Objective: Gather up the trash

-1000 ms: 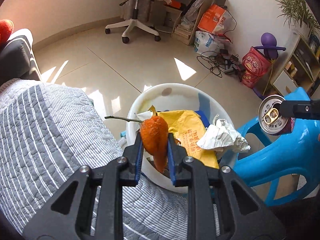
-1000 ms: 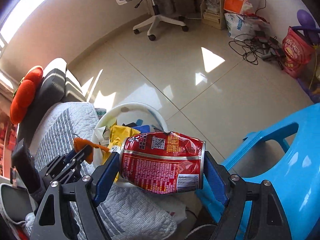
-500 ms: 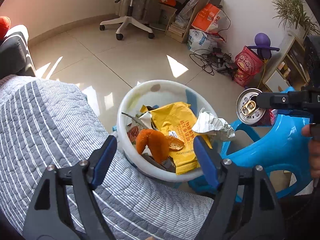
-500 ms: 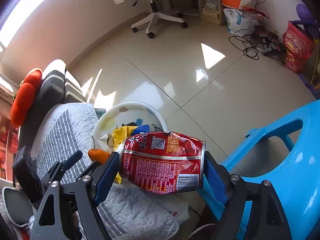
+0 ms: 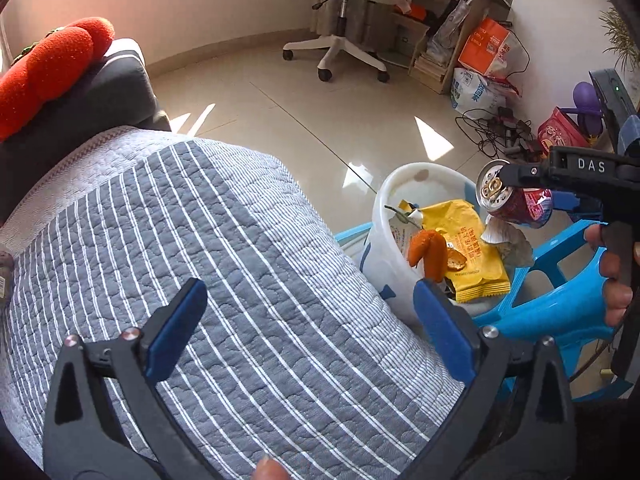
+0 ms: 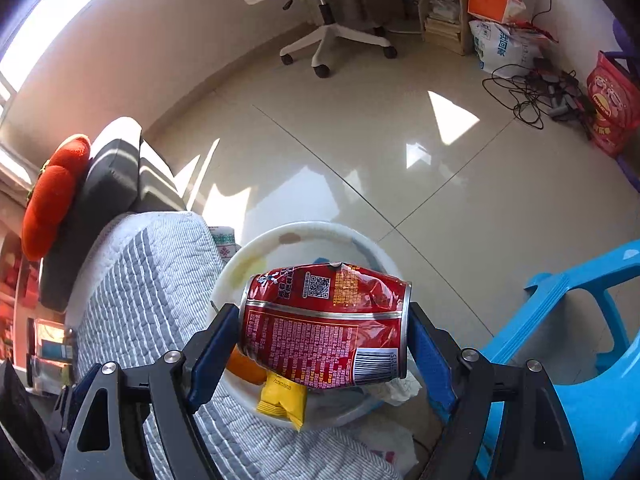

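A white trash bin [image 5: 390,192] stands on the floor beside the bed and holds an orange peel [image 5: 430,250], a yellow wrapper [image 5: 472,256] and crumpled paper [image 5: 508,238]. My left gripper [image 5: 308,312] is open and empty, above the striped bedcover, left of the bin. My right gripper [image 6: 324,344] is shut on a dented red can [image 6: 326,326], held sideways right over the bin [image 6: 304,230]. The can also shows in the left wrist view [image 5: 516,198], above the bin's right rim.
A grey striped bedcover [image 5: 200,260] fills the left. A blue plastic chair [image 5: 560,304] stands right of the bin. A grey cushion with an orange plush [image 5: 52,64] is at the far left. An office chair [image 5: 344,12], boxes and cables [image 5: 500,128] are across the tiled floor.
My left gripper opened and dropped the orange peel into the bin, then drew back left over the bed. My right gripper carried the can over the bin.
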Tool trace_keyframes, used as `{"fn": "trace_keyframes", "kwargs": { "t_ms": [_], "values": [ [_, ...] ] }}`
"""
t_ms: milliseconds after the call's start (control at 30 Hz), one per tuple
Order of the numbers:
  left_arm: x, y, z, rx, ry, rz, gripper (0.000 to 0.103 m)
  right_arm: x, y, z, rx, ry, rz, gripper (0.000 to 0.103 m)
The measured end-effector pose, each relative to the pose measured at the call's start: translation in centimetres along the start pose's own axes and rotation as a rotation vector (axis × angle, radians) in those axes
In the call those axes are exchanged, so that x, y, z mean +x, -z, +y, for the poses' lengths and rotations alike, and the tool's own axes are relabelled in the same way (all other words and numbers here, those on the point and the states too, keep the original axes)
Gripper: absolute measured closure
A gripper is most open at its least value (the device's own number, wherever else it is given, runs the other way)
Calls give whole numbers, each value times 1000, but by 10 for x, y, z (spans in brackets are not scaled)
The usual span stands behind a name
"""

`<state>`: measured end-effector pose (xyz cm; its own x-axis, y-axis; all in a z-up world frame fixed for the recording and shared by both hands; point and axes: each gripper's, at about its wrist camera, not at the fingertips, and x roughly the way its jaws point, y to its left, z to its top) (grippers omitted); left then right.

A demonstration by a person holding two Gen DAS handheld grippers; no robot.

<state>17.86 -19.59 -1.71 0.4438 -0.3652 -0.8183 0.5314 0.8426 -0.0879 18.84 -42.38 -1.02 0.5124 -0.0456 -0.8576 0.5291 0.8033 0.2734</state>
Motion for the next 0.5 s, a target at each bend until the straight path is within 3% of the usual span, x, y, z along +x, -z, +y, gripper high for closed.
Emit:
{"fn": "trace_keyframes", "kwargs": {
  "t_ms": [367,500],
  "values": [
    [-23,14,47,-52,-60,12,1,49,6,31,-112,150,36,20],
    [-33,20,59,-57,-86,11,1,48,8,34,-115,143,41,19]
  ]
}}
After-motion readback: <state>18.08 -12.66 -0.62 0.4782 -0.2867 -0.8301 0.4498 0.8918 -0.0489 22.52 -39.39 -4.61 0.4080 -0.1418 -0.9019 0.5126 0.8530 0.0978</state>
